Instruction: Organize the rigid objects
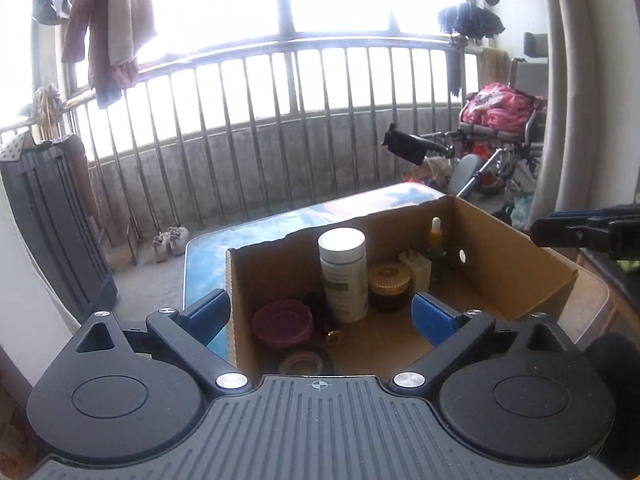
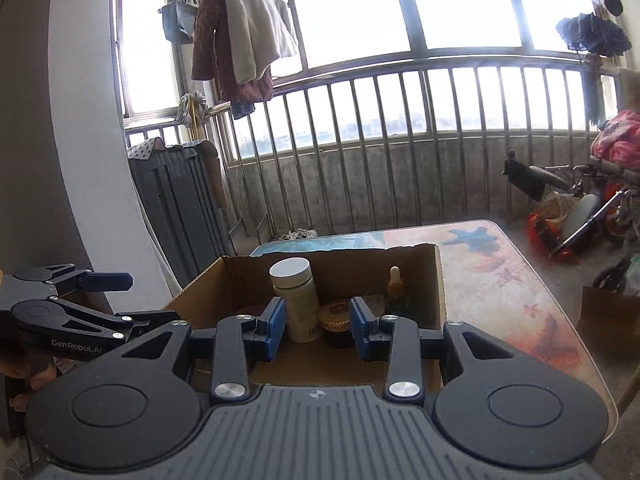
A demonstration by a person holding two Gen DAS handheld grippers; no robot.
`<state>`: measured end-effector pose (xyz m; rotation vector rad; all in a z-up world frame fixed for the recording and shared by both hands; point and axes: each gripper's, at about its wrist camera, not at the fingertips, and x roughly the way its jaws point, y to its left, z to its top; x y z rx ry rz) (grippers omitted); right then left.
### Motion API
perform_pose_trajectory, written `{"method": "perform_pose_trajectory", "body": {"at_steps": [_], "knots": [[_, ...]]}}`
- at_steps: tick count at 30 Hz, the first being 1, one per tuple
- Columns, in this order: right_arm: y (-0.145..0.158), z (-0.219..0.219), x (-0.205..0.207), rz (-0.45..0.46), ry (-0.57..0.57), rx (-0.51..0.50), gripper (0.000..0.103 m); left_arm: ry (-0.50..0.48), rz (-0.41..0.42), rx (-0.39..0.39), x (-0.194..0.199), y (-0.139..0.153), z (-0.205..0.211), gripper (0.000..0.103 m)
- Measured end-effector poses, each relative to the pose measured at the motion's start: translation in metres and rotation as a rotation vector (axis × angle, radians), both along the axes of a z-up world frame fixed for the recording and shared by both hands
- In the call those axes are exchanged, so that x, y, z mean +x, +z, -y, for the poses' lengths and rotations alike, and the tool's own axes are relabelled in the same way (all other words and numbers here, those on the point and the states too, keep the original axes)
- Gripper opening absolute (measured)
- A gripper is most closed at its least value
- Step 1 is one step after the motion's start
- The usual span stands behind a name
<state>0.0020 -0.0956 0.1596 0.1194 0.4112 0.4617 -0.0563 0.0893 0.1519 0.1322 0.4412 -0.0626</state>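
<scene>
Brown cardboard box (image 1: 500, 256); white-capped bottle (image 1: 343, 272); pink bowl (image 1: 282, 323).

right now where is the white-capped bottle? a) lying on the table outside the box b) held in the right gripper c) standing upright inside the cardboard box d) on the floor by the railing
c: the white-capped bottle stands upright on the floor of the cardboard box, beside a small amber jar, and neither gripper touches it.
</scene>
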Motion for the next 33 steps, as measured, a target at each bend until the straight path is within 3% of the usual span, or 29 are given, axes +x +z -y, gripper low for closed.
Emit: {"method": "perform_pose_trajectory", "body": {"at_steps": [3, 6, 11, 16, 20, 23, 30, 33], "knots": [[-0.006, 0.001, 0.007, -0.023, -0.016, 0.066, 0.038, 0.049, 0.012, -0.02, -0.002, -0.006, 0.0, 0.1], [-0.01, 0.0, 0.008, -0.032, -0.027, 0.041, 0.038, 0.038, -0.02, -0.061, -0.001, -0.01, 0.001, 0.1], [-0.015, 0.001, 0.004, -0.021, -0.052, 0.007, 0.038, 0.046, -0.04, 0.013, 0.001, -0.018, 0.02, 0.1], [-0.02, 0.006, 0.0, -0.042, -0.039, 0.017, 0.038, 0.032, -0.024, -0.044, -0.005, -0.02, 0.025, 0.103], [-0.021, 0.009, -0.003, -0.044, -0.05, 0.005, 0.039, 0.065, -0.029, -0.003, -0.008, -0.021, 0.033, 0.103], [-0.022, 0.011, -0.005, -0.047, -0.053, 0.025, 0.044, 0.071, -0.015, 0.025, -0.011, -0.02, 0.038, 0.103], [-0.02, 0.008, -0.011, -0.039, -0.049, 0.01, 0.045, 0.06, -0.055, -0.037, -0.014, -0.02, 0.035, 0.103], [-0.018, 0.007, -0.011, -0.036, -0.082, -0.014, 0.054, 0.076, -0.064, -0.047, -0.016, -0.018, 0.035, 0.103]]}}
